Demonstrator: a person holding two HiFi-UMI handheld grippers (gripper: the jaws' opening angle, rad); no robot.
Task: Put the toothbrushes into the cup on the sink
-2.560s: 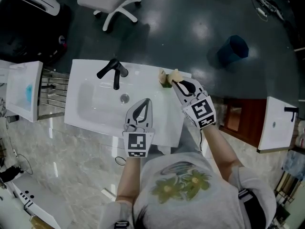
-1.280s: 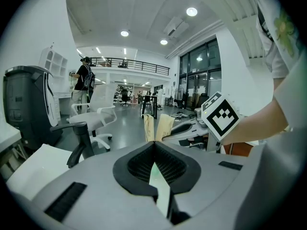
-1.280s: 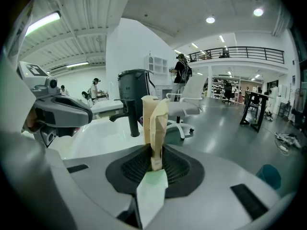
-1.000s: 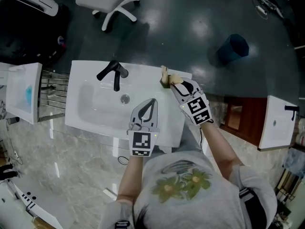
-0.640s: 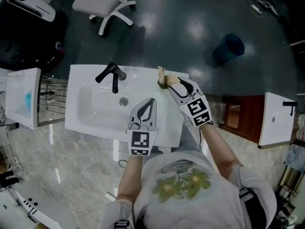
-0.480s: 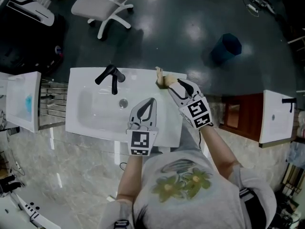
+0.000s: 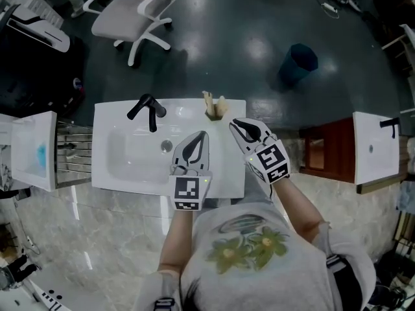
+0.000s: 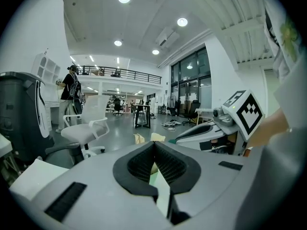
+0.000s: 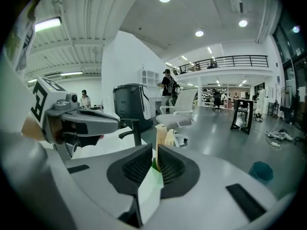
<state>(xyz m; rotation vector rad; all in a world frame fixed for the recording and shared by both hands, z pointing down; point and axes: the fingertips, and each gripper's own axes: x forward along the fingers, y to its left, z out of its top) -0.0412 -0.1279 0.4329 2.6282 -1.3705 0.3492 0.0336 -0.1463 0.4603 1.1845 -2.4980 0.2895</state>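
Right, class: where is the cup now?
In the head view the cup stands on the sink's back rim, right of the faucet, with toothbrushes in it.

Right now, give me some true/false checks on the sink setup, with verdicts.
1. Toothbrushes stand in the cup on the sink. True.
2. The left gripper is shut and empty. True.
3. The right gripper grips a toothbrush. False: nothing is between its jaws, which have just been closing, and it is apart from the cup.
4. The faucet is white. False: it is black.
5. The cup sits in the basin. False: it stands on the back rim, right of the faucet.
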